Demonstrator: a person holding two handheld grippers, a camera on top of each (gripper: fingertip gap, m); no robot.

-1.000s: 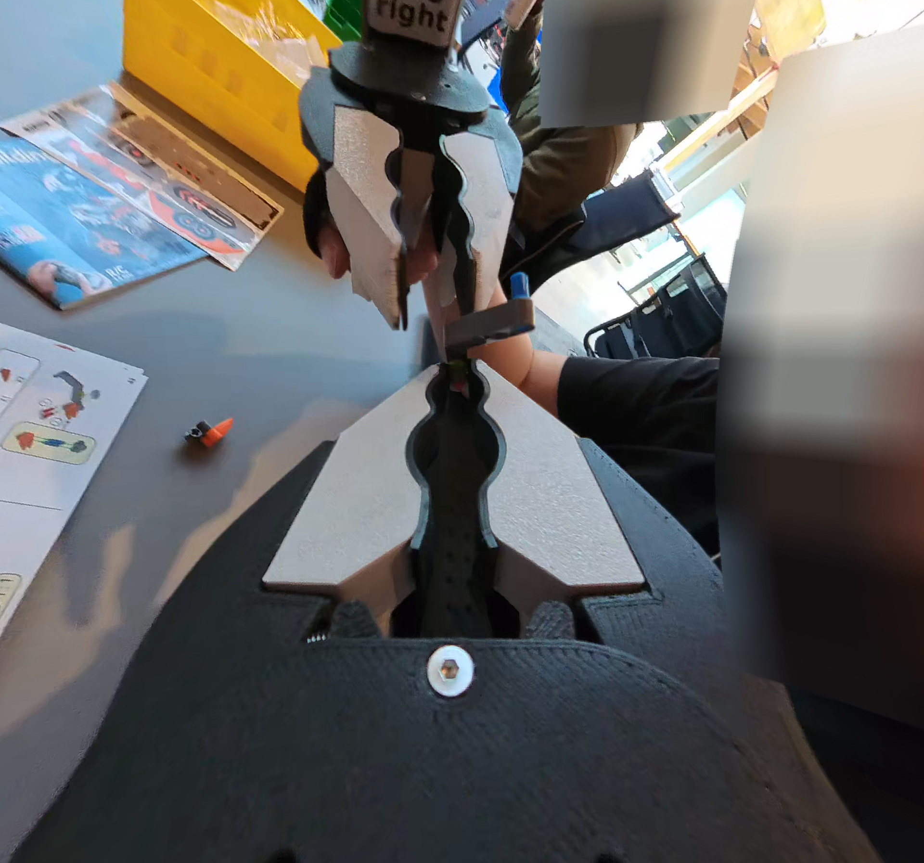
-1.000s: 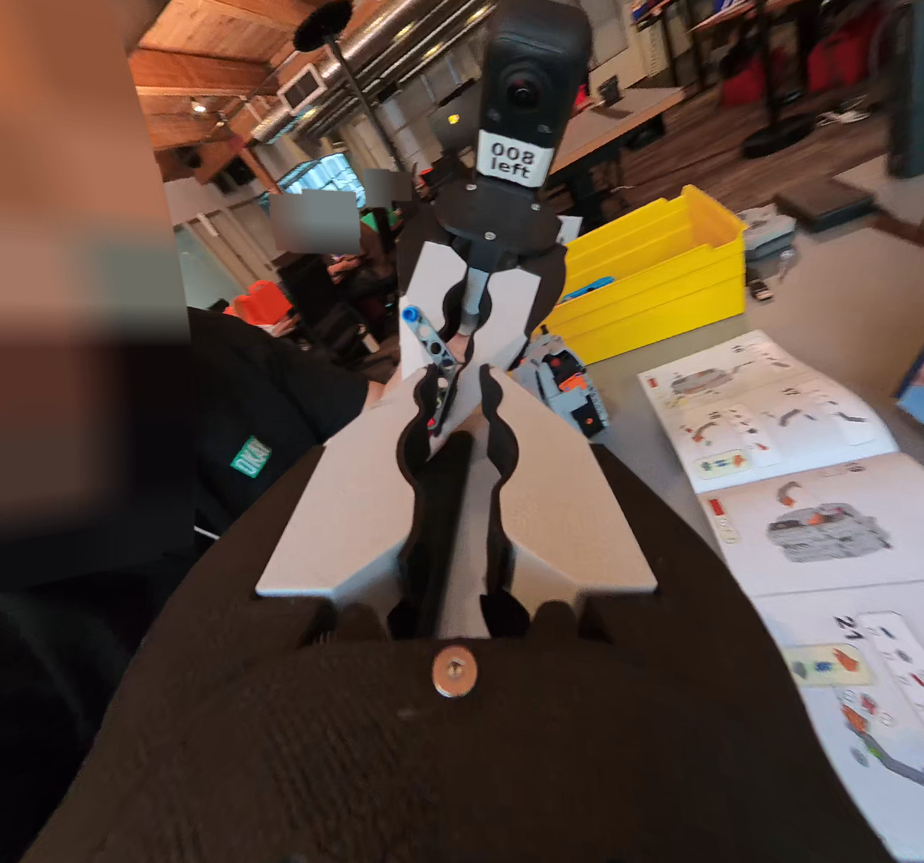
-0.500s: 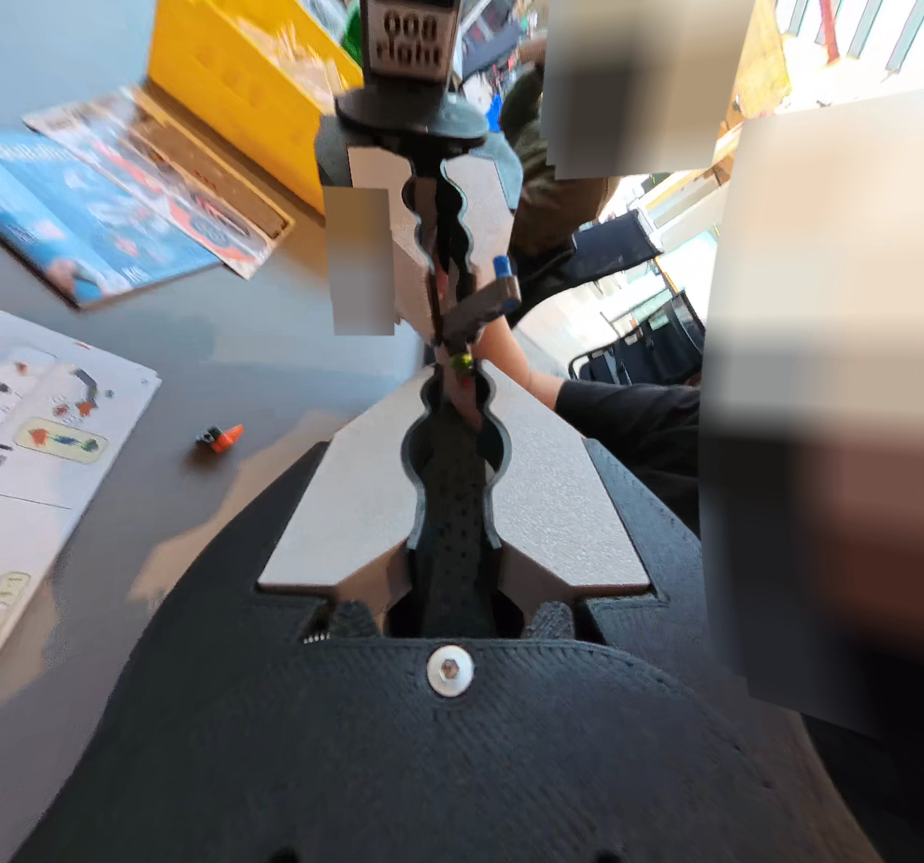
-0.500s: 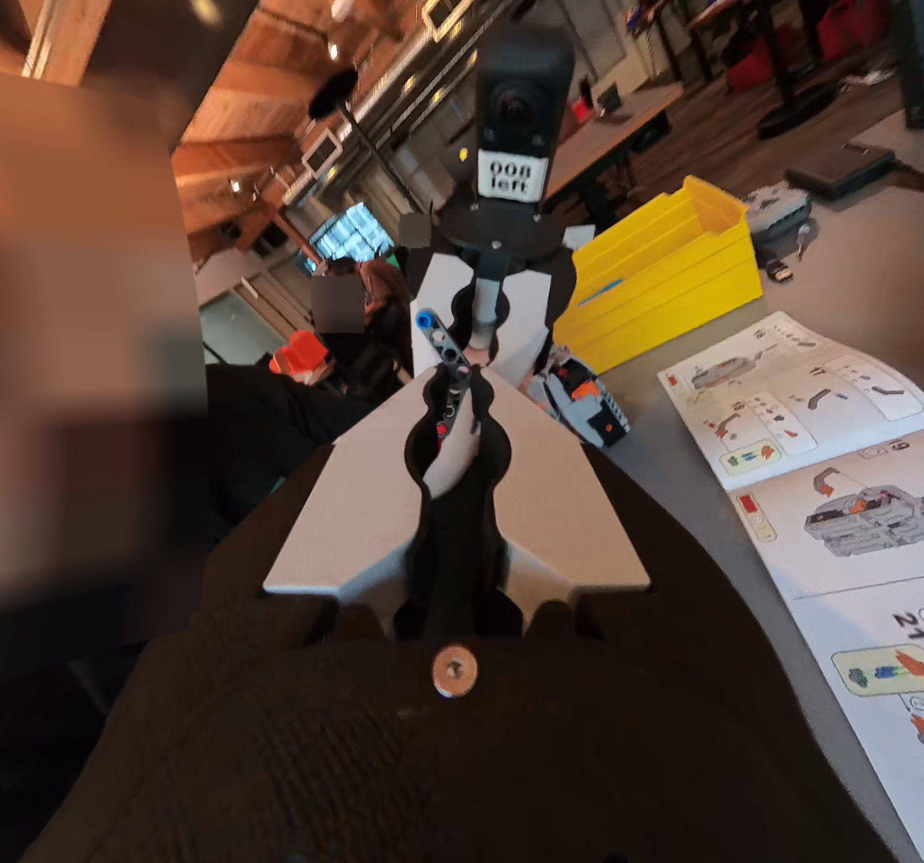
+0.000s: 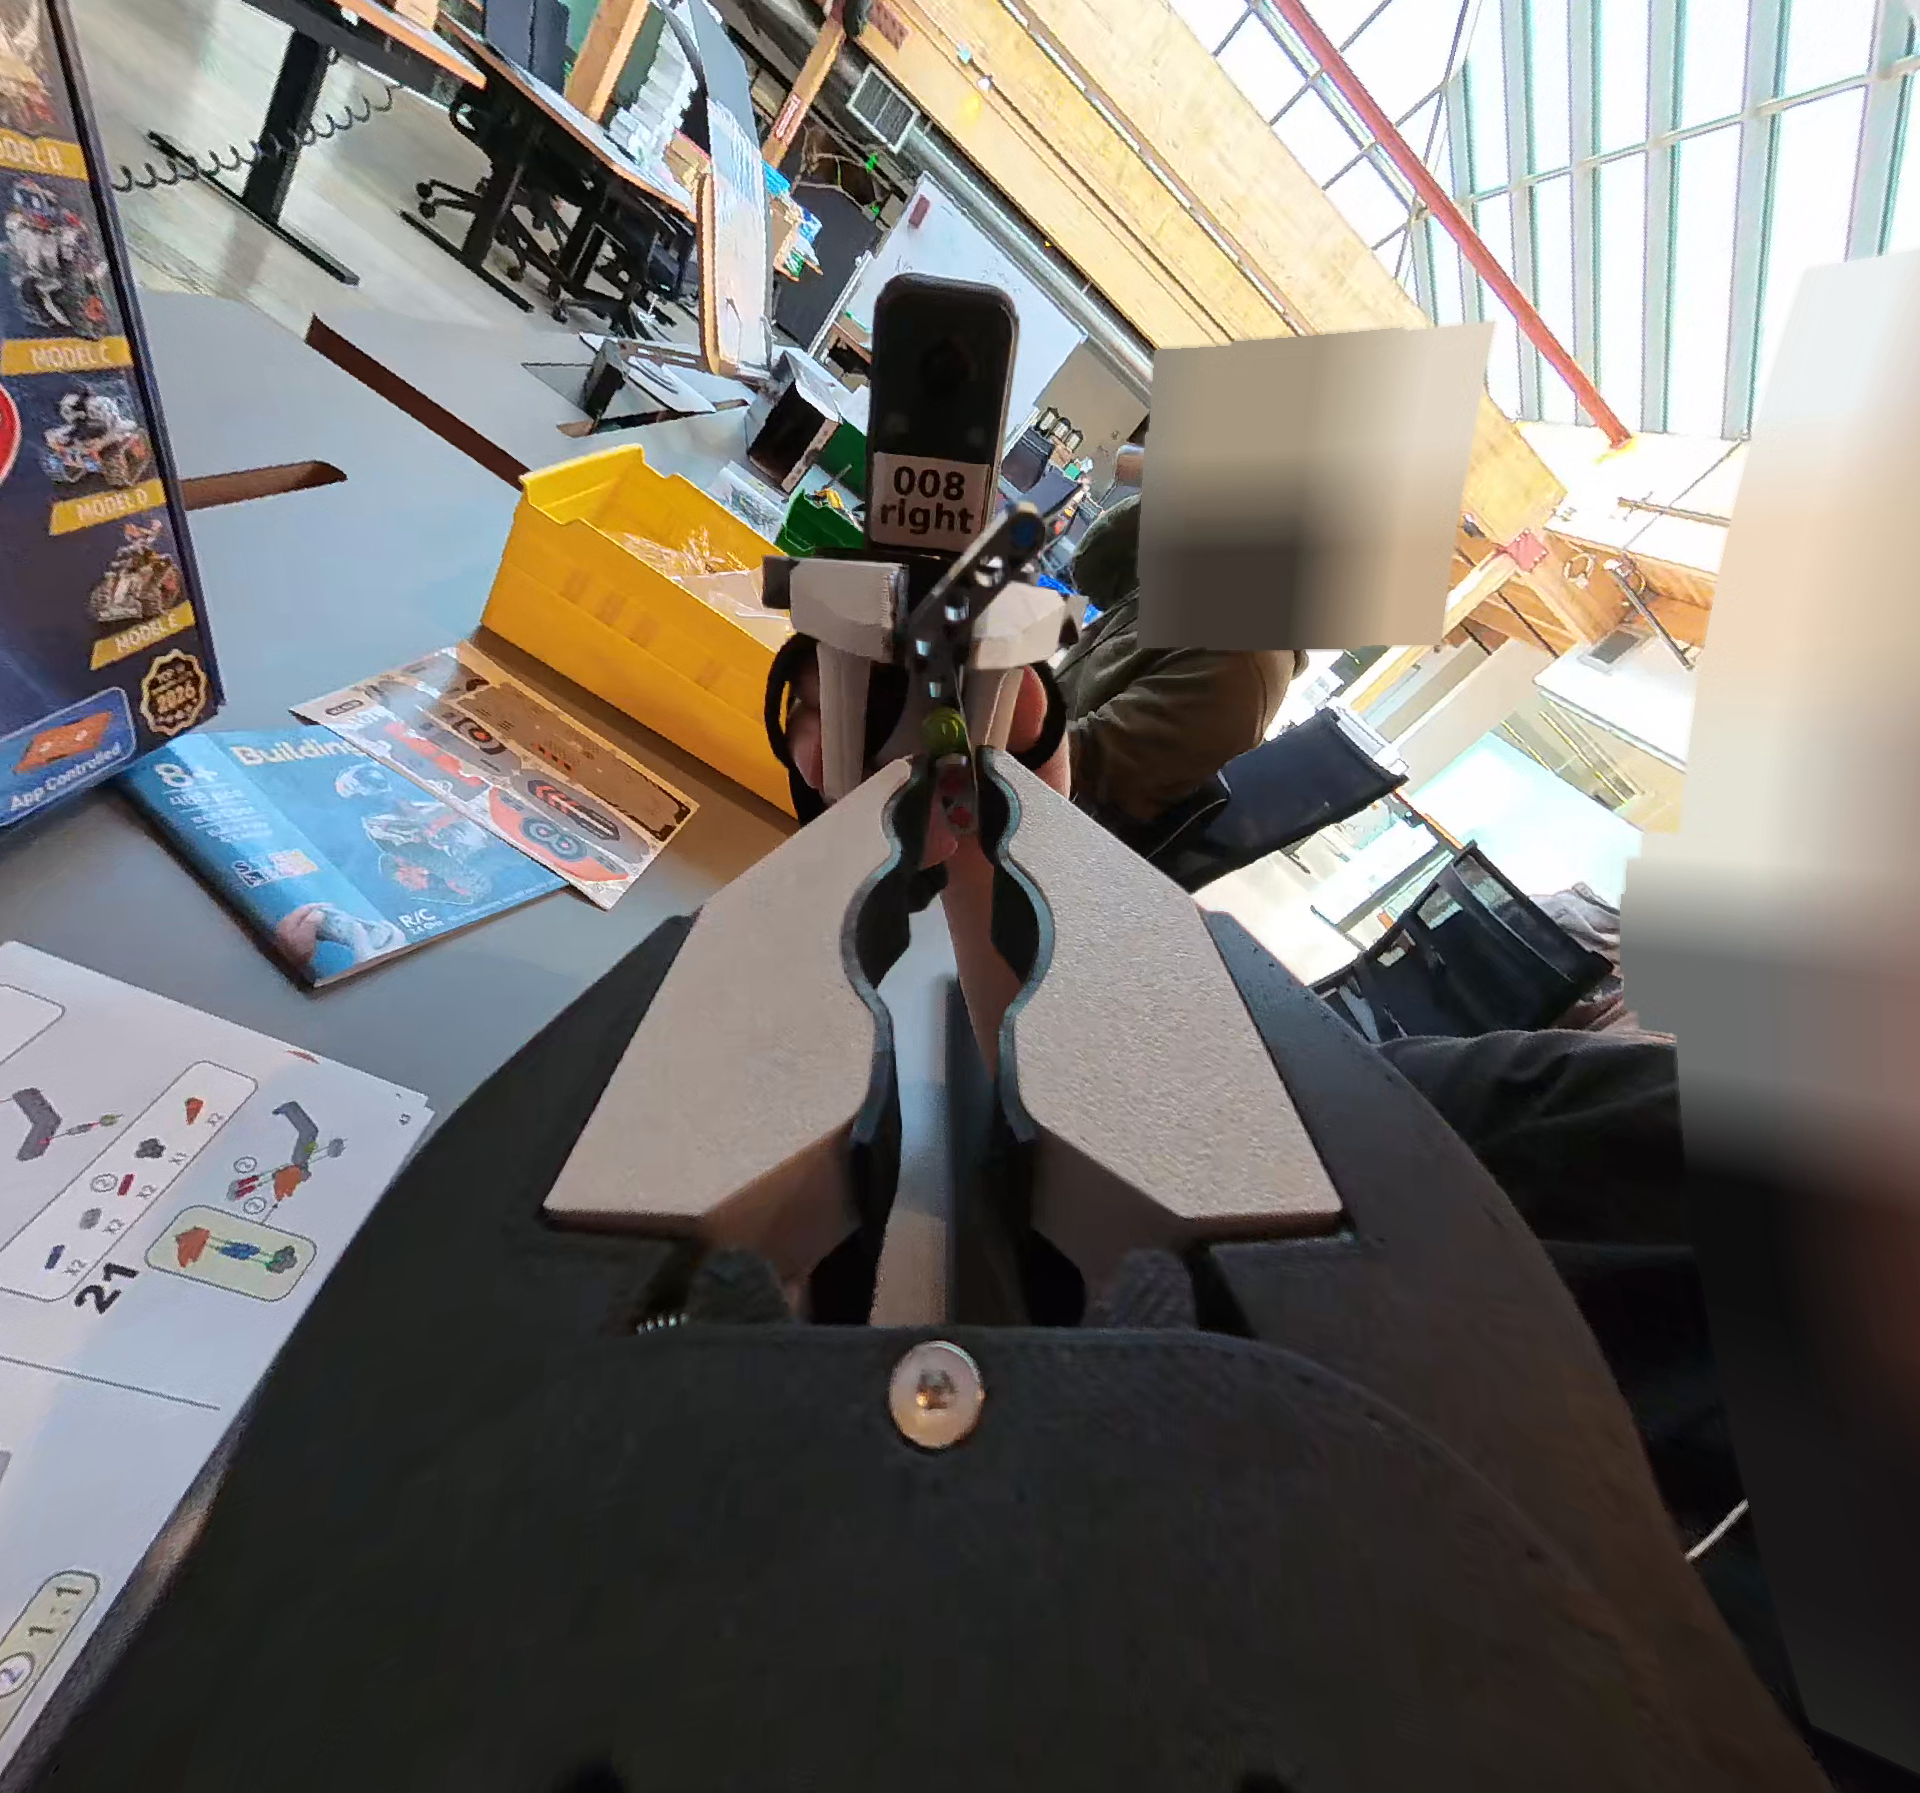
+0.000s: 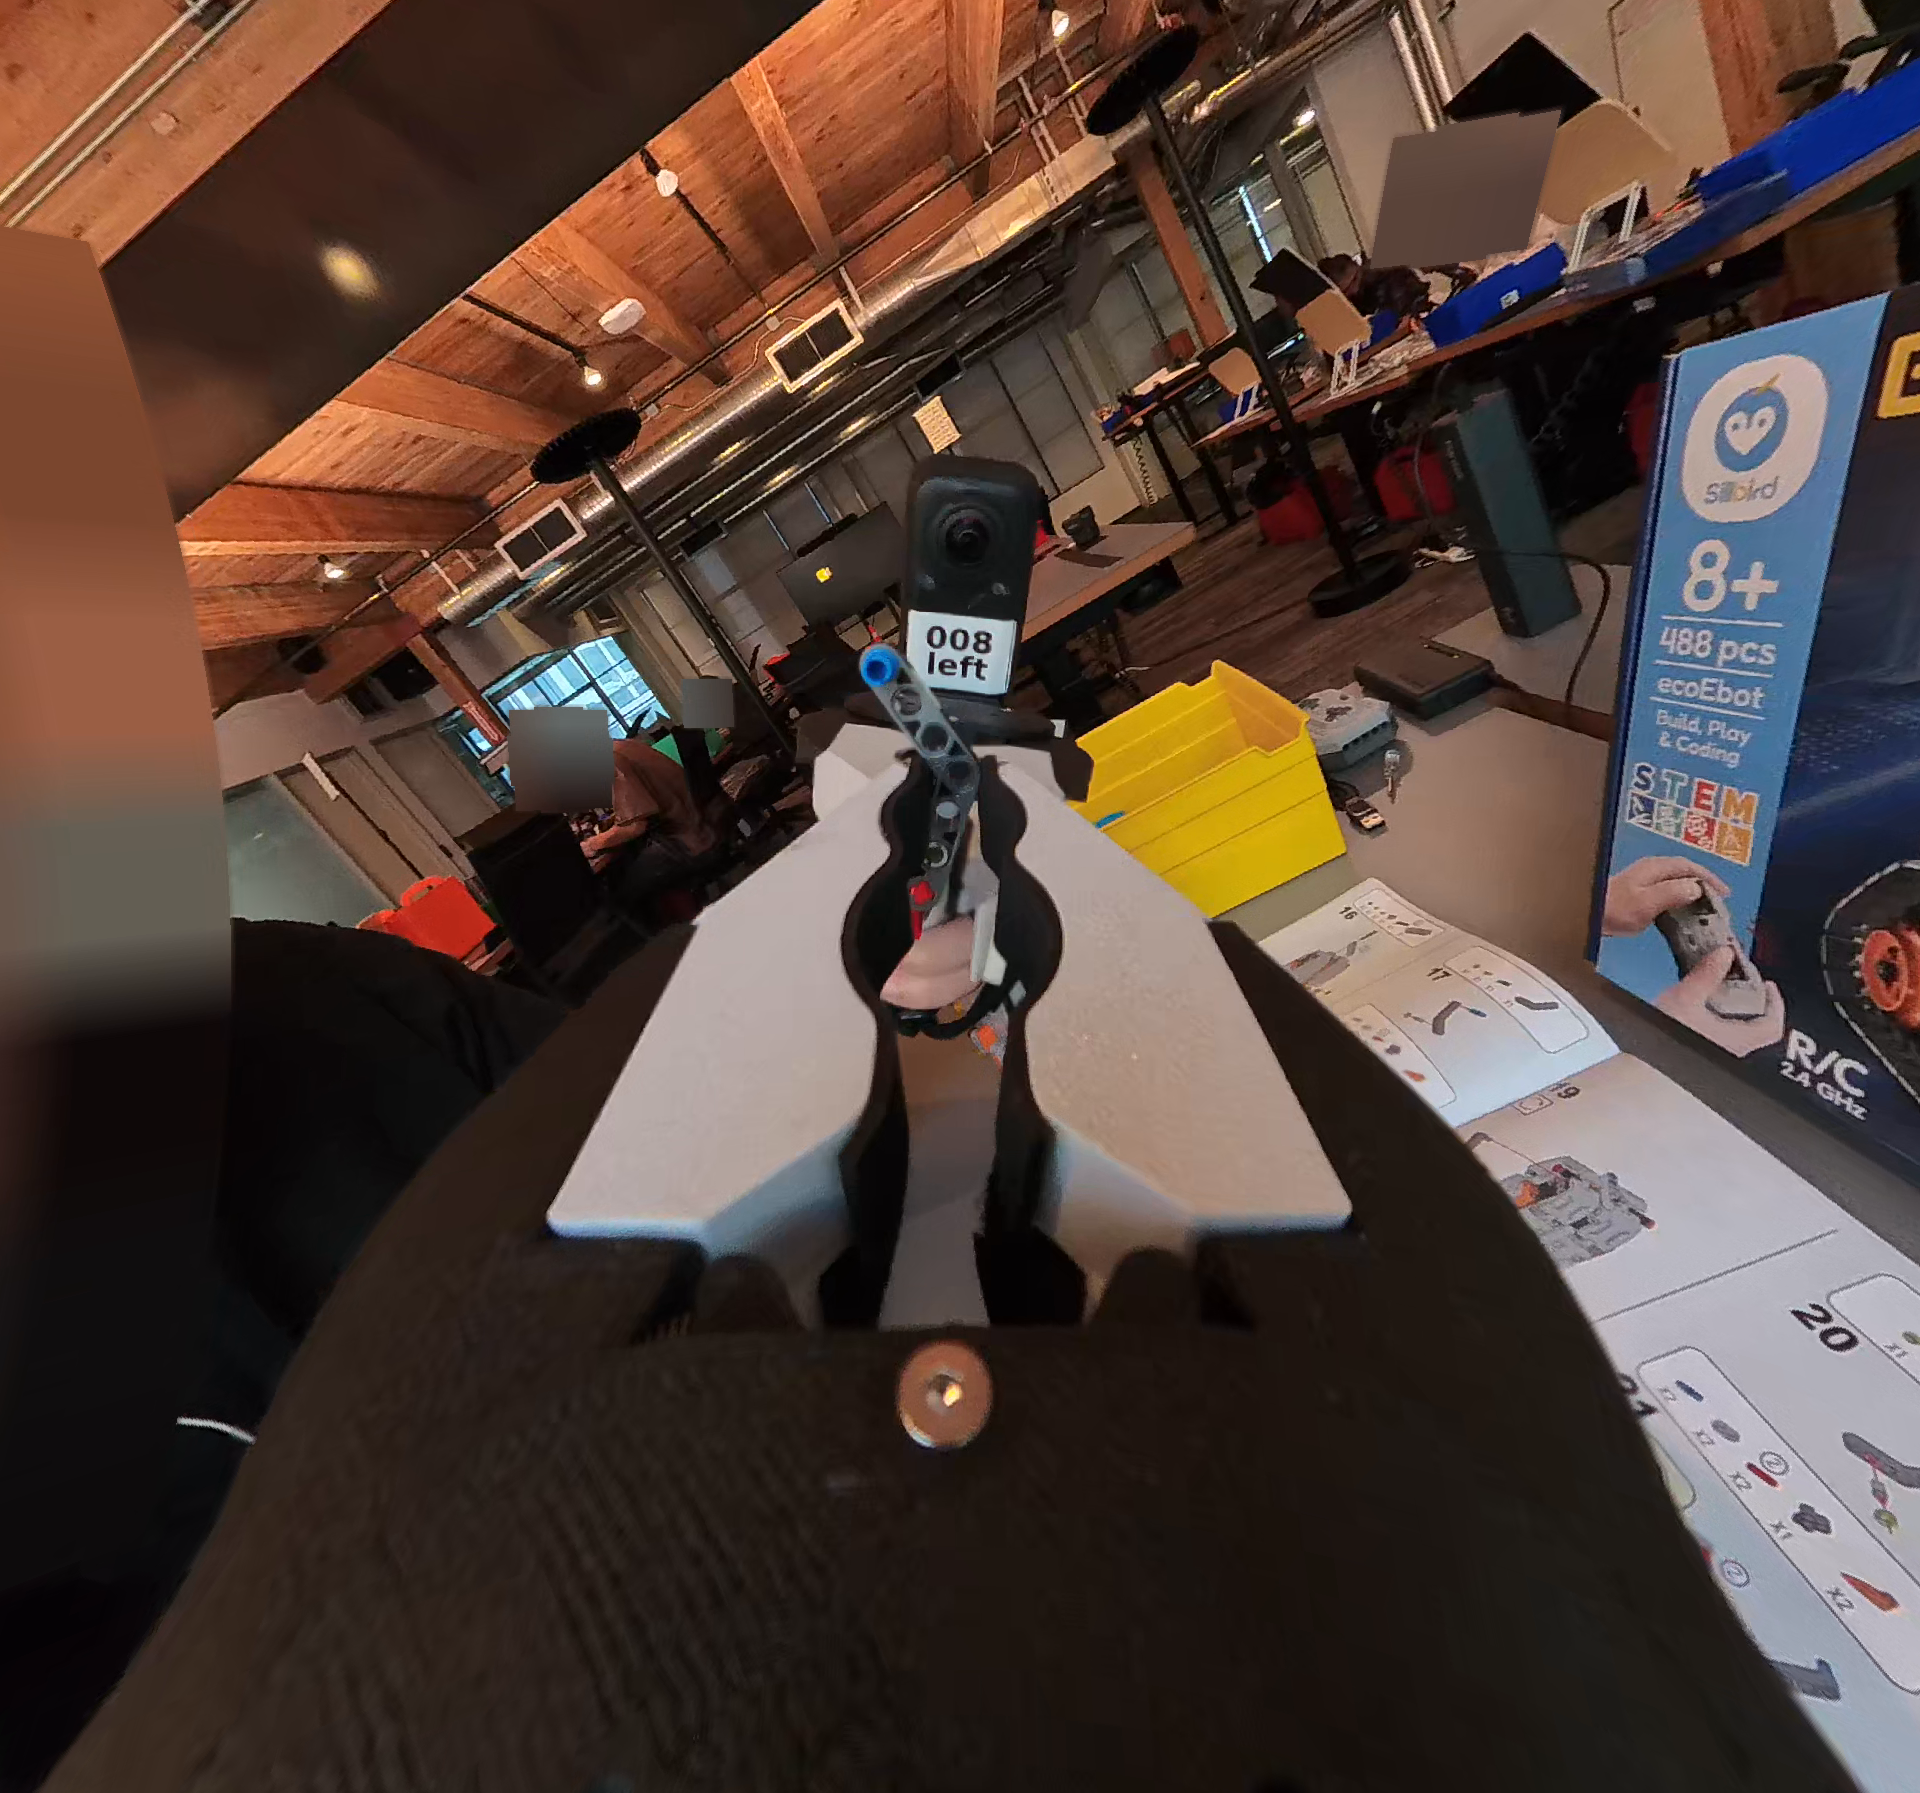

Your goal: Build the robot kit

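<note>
A dark grey holed beam (image 5: pixel 961 600) with a blue pin (image 5: pixel 1023 530) at its top stands between the two grippers, which face each other tip to tip above the grey table (image 5: pixel 343 548). My left gripper (image 5: pixel 942 775) is shut on the beam's lower end, just below a yellow-green bush (image 5: pixel 943 730) and beside a red pin (image 5: pixel 958 811). In the right wrist view the beam (image 6: pixel 930 746) rises from my right gripper (image 6: pixel 943 779), which is shut on it. The left gripper shows behind it there. A hand (image 6: pixel 925 974) shows through the finger gap.
A yellow bin (image 5: pixel 623 590) stands at the back of the table and also shows in the right wrist view (image 6: pixel 1205 787). An open instruction booklet (image 5: pixel 156 1172), a blue booklet (image 5: pixel 343 839), a sticker sheet (image 5: pixel 520 756) and a kit box (image 6: pixel 1766 704) lie around. A dark sleeve (image 5: pixel 1538 1109) is at the right. Left and right tips are no more than a few centimetres apart.
Both grippers have tilted upward, so the views now take in the room. My right gripper has narrowed onto the beam. The beam has swung from slanted to nearly upright.
</note>
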